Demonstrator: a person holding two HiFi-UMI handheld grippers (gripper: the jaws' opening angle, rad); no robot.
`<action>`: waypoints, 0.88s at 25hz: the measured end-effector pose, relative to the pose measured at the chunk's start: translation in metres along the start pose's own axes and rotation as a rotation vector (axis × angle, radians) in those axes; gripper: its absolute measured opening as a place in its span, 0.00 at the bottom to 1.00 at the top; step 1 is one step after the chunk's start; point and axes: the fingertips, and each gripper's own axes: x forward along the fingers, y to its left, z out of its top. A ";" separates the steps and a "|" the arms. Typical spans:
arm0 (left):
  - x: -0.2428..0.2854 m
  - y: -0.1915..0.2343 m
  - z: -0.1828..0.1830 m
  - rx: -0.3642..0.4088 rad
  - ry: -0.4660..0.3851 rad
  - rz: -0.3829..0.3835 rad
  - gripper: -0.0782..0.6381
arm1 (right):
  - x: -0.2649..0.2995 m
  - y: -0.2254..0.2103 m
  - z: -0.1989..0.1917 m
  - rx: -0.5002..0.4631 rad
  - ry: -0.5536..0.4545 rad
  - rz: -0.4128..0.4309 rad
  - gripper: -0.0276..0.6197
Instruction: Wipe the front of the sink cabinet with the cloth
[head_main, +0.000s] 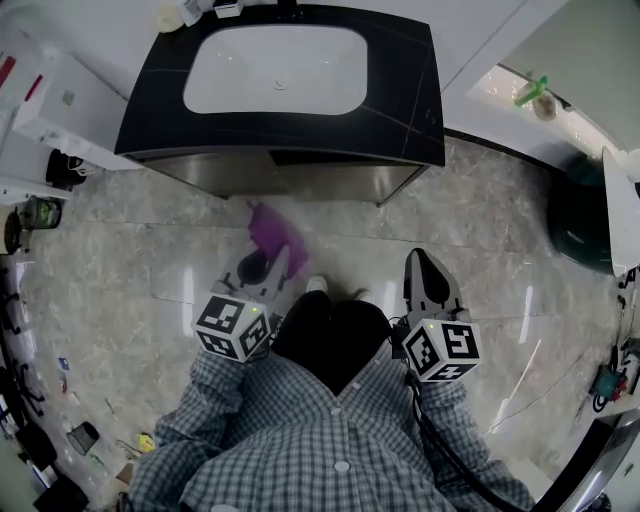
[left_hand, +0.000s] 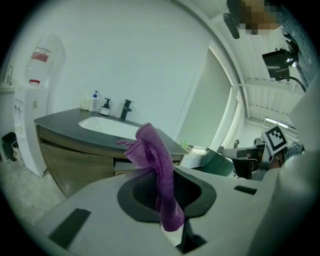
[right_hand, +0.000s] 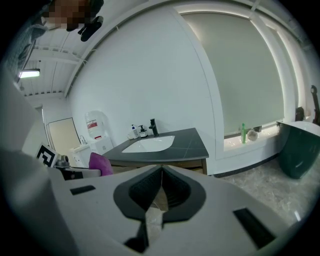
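Purple cloth (left_hand: 152, 150) hangs clamped by a fold in my left tongs (head_main: 268, 262), near of the sink cabinet (head_main: 290, 178) front and not touching, right tongs (right_hand: 161, 170) closed empty; hard rubbing might drag it loose.

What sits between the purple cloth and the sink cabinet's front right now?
Nothing: in the head view, only a bare strip of floor separates the cloth from the cabinet front.
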 end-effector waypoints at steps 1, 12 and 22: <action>-0.003 -0.003 0.000 0.000 -0.004 -0.003 0.18 | -0.004 0.003 0.000 -0.007 0.000 0.004 0.07; -0.053 -0.044 -0.013 -0.027 -0.083 0.049 0.18 | -0.055 0.021 -0.017 -0.056 0.020 0.092 0.07; -0.119 -0.092 -0.044 -0.058 -0.158 0.111 0.18 | -0.142 0.035 -0.047 -0.042 -0.015 0.160 0.07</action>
